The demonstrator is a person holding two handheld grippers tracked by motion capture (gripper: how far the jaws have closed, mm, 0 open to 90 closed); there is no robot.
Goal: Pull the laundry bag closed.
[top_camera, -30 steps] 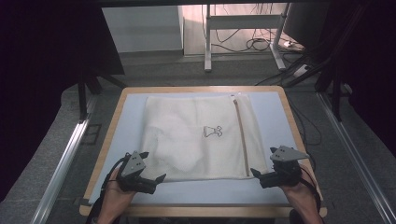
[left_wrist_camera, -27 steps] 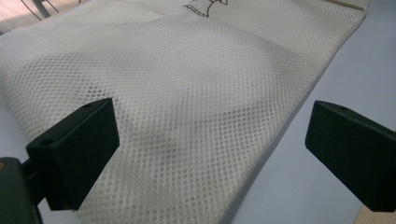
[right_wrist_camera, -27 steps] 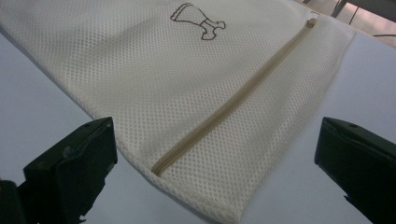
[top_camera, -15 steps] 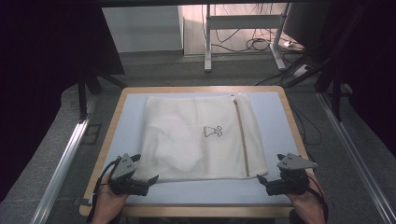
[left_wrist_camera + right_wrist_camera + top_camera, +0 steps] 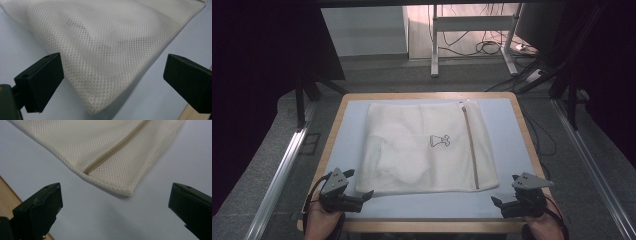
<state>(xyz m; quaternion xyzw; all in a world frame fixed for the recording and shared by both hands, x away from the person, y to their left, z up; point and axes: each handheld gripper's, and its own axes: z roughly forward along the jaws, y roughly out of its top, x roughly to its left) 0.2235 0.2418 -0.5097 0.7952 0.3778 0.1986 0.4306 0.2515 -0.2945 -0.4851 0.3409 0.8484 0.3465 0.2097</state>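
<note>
A cream mesh laundry bag lies flat on the pale blue table top, with a tan zipper along its right side and a small printed mark. My left gripper is open at the bag's near left corner, which lies between its jaws. My right gripper is open a little short of the near right corner; the zipper end is close by. Folded cloth shows faintly through the mesh.
The table has a wooden rim along the near edge, close under both hands. Metal rails run along the floor on either side. A desk frame and cables stand beyond the table's far edge.
Both grippers have drawn back toward the near edge and slightly outward from the bag's near corners. The bag lies as before.
</note>
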